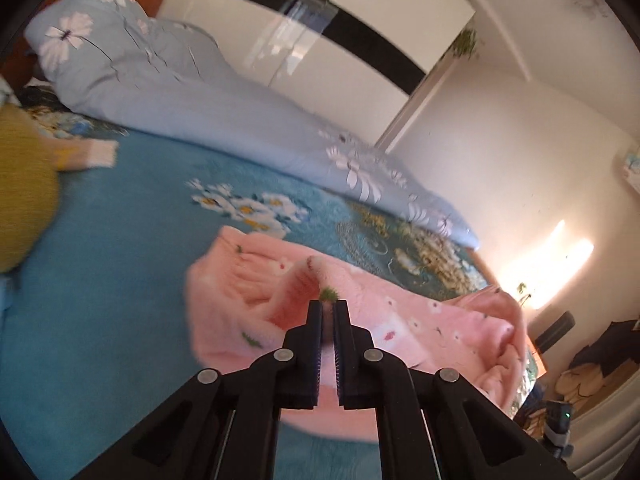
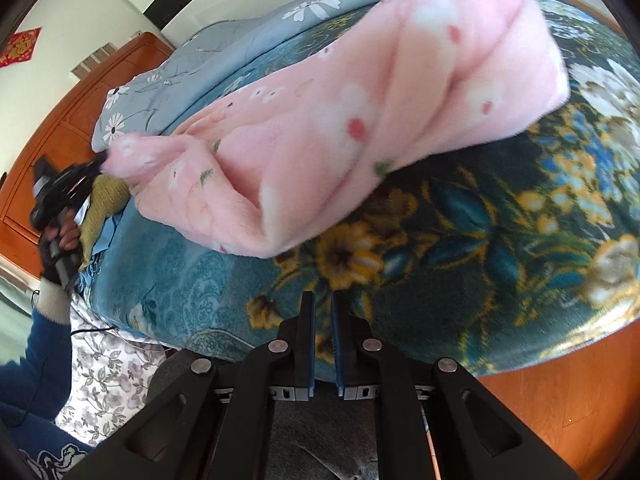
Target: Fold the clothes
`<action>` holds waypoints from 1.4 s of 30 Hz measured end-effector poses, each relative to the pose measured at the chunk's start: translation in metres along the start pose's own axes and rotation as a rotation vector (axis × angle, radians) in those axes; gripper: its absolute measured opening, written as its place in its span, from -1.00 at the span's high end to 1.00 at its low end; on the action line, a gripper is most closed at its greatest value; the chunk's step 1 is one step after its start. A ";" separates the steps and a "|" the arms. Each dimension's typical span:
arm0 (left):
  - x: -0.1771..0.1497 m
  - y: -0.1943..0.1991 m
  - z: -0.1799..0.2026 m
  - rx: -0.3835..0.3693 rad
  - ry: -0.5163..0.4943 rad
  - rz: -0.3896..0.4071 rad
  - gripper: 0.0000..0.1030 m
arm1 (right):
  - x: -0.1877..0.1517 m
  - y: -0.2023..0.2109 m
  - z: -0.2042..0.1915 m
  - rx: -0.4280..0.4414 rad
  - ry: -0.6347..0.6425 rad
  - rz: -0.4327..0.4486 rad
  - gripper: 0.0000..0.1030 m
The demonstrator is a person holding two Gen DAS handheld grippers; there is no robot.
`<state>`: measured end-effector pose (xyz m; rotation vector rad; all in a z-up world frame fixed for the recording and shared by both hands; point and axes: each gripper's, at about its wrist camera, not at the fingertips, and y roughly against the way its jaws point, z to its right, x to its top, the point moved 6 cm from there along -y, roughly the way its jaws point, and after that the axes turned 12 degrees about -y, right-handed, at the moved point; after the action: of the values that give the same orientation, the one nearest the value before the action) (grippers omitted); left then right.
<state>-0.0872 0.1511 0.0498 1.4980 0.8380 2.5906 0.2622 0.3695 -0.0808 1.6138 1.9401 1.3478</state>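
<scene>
Pink fleece garment [image 1: 360,320] with a small flower print, lying crumpled on the bed [image 1: 120,280] near its foot edge, on the teal floral blanket [image 2: 480,240]. The left tool [image 1: 329,308] is closed on a raised fold of the fleece, the fabric pinched between its two fingers; in the right wrist view the same tool appears at the garment's far end, toward the wooden headboard [image 2: 60,140], with the cloth drawn up to it in a tapering point. The right tool [image 2: 323,300] hangs just off the bed's near edge, its fingers nearly together with a narrow gap and nothing between them, apart from the garment.

Judged from its pile and drape, the fleece is soft, light and limp: it sags between supports, holds no shape of its own, and is bulky enough to bunch in thick rolls. It is unlikely to slip from a firm pinch and is not fragile. Best hold is probably on a hem or corner, through one layer or one clean fold, with the second tool taking the opposite end so the cloth can be stretched flat. A pale blue quilt [image 1: 200,92] lies along the bed's far side.
</scene>
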 end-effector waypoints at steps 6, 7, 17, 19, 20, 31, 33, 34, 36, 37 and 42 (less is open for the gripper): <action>-0.073 0.084 -0.052 0.140 0.101 0.013 0.90 | 0.010 0.024 0.014 0.027 -0.064 0.098 0.84; -0.089 0.093 -0.063 0.174 0.130 -0.002 0.90 | 0.013 0.029 0.016 0.037 -0.078 0.119 0.84; -0.069 0.077 -0.085 0.285 0.123 -0.062 0.60 | 0.072 0.058 0.012 -0.009 -0.072 0.254 0.84; -0.042 0.044 -0.079 0.277 0.083 -0.092 -0.03 | 0.099 0.067 0.008 -0.046 -0.056 0.311 0.84; -0.029 0.024 -0.078 0.262 0.072 -0.106 -0.32 | 0.116 0.071 0.007 -0.053 -0.061 0.335 0.77; 0.024 -0.194 -0.079 0.260 0.004 -0.433 -0.45 | 0.292 0.062 0.036 -0.260 -0.198 0.433 0.09; 0.018 -0.213 -0.079 0.259 0.005 -0.472 -0.41 | 0.301 0.048 0.047 -0.261 -0.198 0.368 0.09; 0.017 -0.217 -0.076 0.254 0.000 -0.472 -0.40 | 0.302 0.043 0.049 -0.257 -0.206 0.347 0.09; 0.016 -0.223 -0.070 0.267 -0.027 -0.480 0.33 | 0.302 0.035 0.055 -0.264 -0.214 0.314 0.51; 0.017 -0.223 -0.067 0.278 -0.043 -0.481 0.32 | 0.301 0.033 0.054 -0.275 -0.208 0.301 0.75; 0.059 -0.189 -0.062 0.277 0.027 -0.327 0.39 | 0.313 0.050 0.038 -0.261 -0.187 0.333 0.88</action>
<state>-0.2131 0.3029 -0.0159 1.2494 1.3631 2.3338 0.2147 0.6598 0.0421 1.9068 1.3692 1.4360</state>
